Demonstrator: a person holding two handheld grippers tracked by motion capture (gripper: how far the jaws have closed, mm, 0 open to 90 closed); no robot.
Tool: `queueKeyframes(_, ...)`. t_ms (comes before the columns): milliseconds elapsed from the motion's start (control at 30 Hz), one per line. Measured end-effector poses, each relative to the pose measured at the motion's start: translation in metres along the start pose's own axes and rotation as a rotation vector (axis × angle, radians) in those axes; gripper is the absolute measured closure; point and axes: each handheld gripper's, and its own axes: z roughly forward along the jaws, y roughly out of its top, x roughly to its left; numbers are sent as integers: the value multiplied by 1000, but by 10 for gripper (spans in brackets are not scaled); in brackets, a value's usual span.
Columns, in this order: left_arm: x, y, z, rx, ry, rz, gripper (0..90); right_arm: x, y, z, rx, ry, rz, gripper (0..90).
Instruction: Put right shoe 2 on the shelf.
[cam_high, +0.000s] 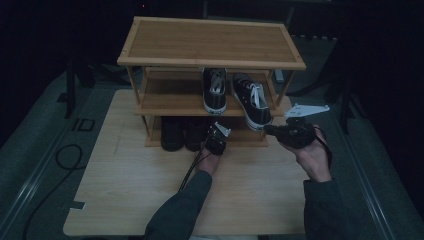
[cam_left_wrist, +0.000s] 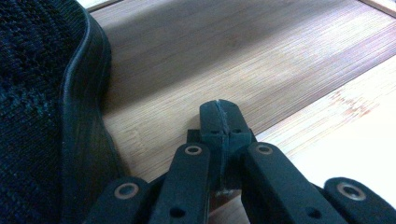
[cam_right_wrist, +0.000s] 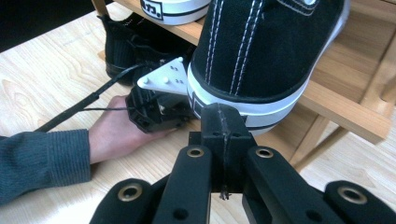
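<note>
Sneaker (cam_right_wrist: 261, 51), blk canvas, wht sole, wht stitching

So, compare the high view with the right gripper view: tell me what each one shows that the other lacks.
High view alone: the whole three-tier wooden shoe rack with its bare top shelf, and the right tool held in a hand at the heel of the black canvas sneaker with white laces.

Right gripper view alone: a close look at that sneaker's white rubber heel overhanging the middle shelf edge, with the right tool's jaws shut just before it.

Both: the left tool by the dark shoes on the bottom shelf.
</note>
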Motion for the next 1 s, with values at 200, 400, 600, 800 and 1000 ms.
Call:
queueKeyframes(200,0,0,0,0,1,1,900,-8,4,5,-12,2,27,900)
queueKeyframes(400,0,0,0,1,1,1,900,-5,9,13,-17,23,22,900)
queueKeyframes(600,0,0,0,1,0,-1,900,-3,15,21,-18,30,19,900)
queueKeyframes(800,0,0,0,2,-2,-1,900,-4,17,28,-16,36,21,900)
queueKeyframes(1000,0,0,0,0,-1,-5,900,-10,18,29,-15,17,30,900)
